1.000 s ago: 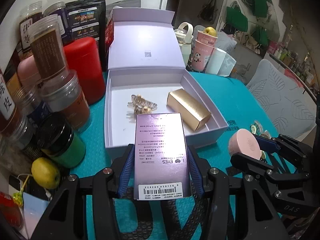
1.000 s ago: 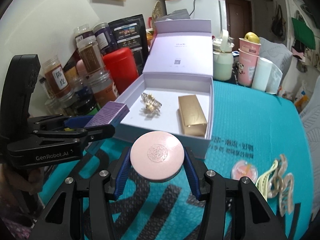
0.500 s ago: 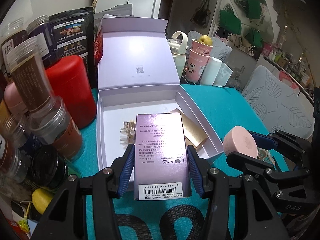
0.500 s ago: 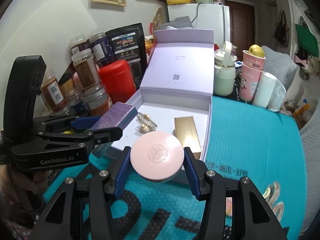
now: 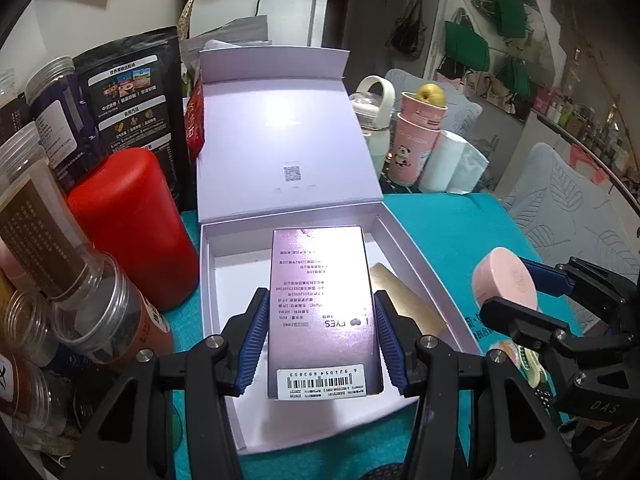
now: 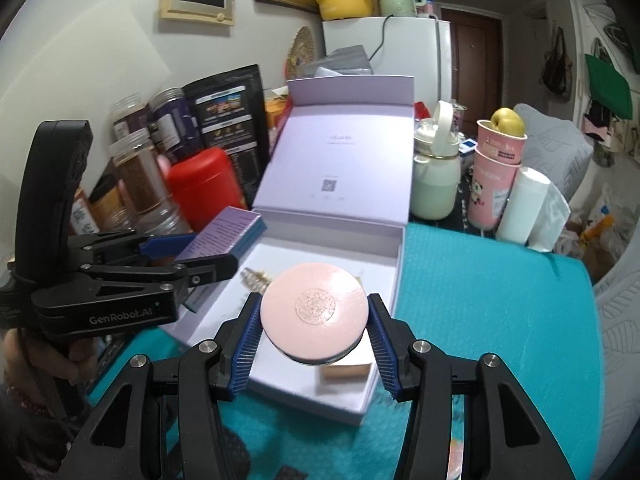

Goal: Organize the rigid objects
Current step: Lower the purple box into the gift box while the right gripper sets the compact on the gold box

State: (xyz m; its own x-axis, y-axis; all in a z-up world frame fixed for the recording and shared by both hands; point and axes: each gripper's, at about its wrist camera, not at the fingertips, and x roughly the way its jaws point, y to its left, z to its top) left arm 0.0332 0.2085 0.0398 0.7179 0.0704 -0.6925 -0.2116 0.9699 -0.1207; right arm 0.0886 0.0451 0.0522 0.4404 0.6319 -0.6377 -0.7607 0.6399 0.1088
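My left gripper (image 5: pixel 320 340) is shut on a purple carton (image 5: pixel 322 308) with printed text and a barcode, held above the open lilac gift box (image 5: pixel 208 280). My right gripper (image 6: pixel 314 332) is shut on a round pink compact (image 6: pixel 314 310), hovering over the same box's (image 6: pixel 384 276) near right part. A gold rectangular case (image 5: pixel 404 304) lies inside the box, partly hidden by the carton. A gold hair clip (image 6: pixel 254 278) lies in the box beside the compact. The right gripper (image 5: pixel 516 292) with the compact shows at right in the left wrist view; the left gripper (image 6: pixel 192 256) with the carton shows at left in the right wrist view.
A red canister (image 5: pixel 128 224), several jars (image 5: pixel 44 216) and a black pouch (image 5: pixel 132 108) crowd the box's left side. Pink cups (image 6: pixel 496 176), a pale jug (image 6: pixel 436 176) and a white roll (image 6: pixel 524 204) stand behind on the right. Hair clips (image 5: pixel 520 360) lie on the teal mat (image 6: pixel 500 300).
Both grippers have moved forward toward the box with their objects. The carton now hangs over the box's inside and hides the hair clip in the left wrist view; the compact is over the box too.
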